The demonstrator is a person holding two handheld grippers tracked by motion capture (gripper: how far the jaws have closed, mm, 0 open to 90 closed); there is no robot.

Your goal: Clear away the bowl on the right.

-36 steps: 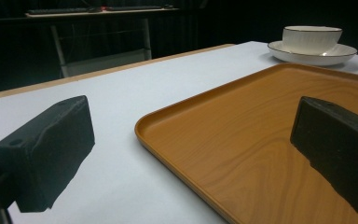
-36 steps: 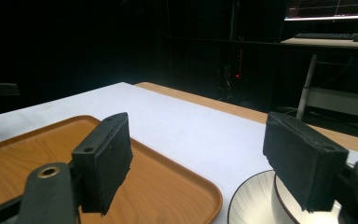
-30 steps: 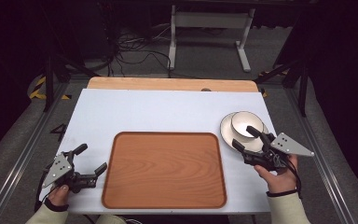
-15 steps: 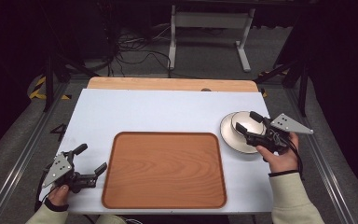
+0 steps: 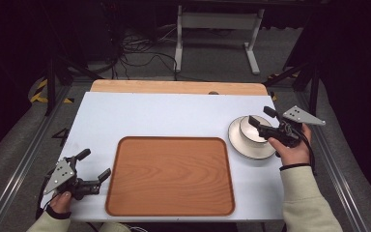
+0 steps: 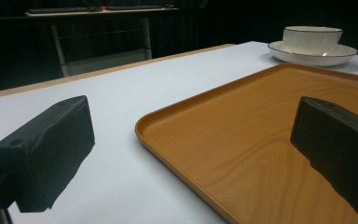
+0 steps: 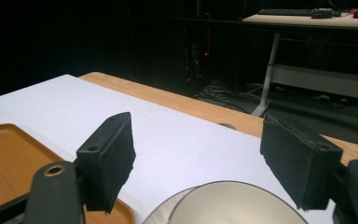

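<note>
White cup [image 5: 252, 129] and saucer [image 5: 241, 145], wood-grain orange-brown tray [image 5: 170, 176], white table [image 5: 164, 116].

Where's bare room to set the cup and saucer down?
The wooden tray is bare throughout. The white tabletop between tray and far wooden edge is free too. It is crowded only at the right, where the right tool hovers over the cup and saucer.

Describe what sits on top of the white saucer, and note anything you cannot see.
A white cup stands on the saucer. Its inside is hidden in the left gripper view, and the right gripper partly covers it from above.

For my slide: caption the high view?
Right tool open above the cup on its saucer, beside a wooden tray.
</note>
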